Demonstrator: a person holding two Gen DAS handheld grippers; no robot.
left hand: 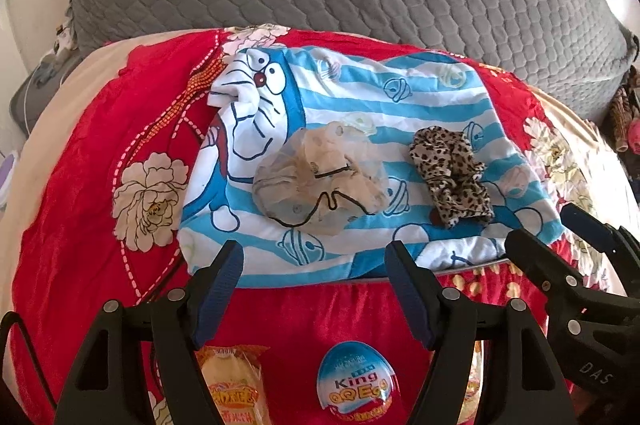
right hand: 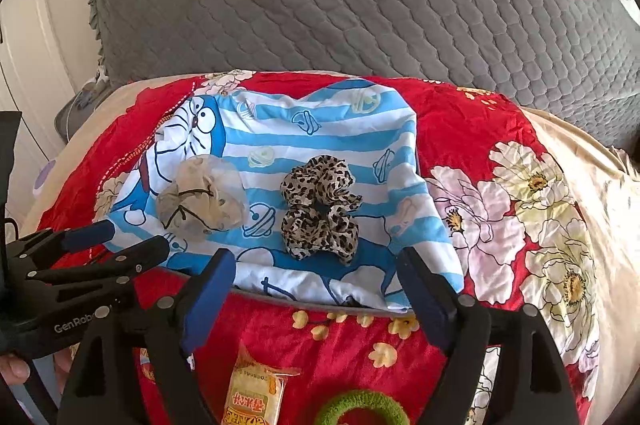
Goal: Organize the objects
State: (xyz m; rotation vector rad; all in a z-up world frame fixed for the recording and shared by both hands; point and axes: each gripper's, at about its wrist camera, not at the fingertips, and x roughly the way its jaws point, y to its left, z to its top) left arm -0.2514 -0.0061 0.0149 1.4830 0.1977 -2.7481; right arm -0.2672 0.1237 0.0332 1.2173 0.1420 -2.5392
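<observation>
1. Left gripper (left hand: 314, 289) stands released, nothing between its jaws; right gripper (right hand: 316, 295) likewise.
2. Ahead of both, the sheer beige scrunchie (left hand: 320, 177) and leopard-print fabric scrunchie (right hand: 318, 207) lie side by side on the blue-striped cartoon cloth (right hand: 340, 133), probably grouped as hair ties.
3. Under the jaws wait the blue foil egg (left hand: 356, 385), yellow snack packet (right hand: 254, 397) and a green ring (right hand: 360, 409), half hidden.

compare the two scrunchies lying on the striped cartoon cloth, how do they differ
The sheer beige scrunchie is pale, see-through and shows a thin black elastic; the leopard scrunchie is opaque with dark spots. The beige one lies left, by the cartoon face; the leopard one lies right. Both rest ruffled on the striped cloth, untouched by either gripper.
</observation>
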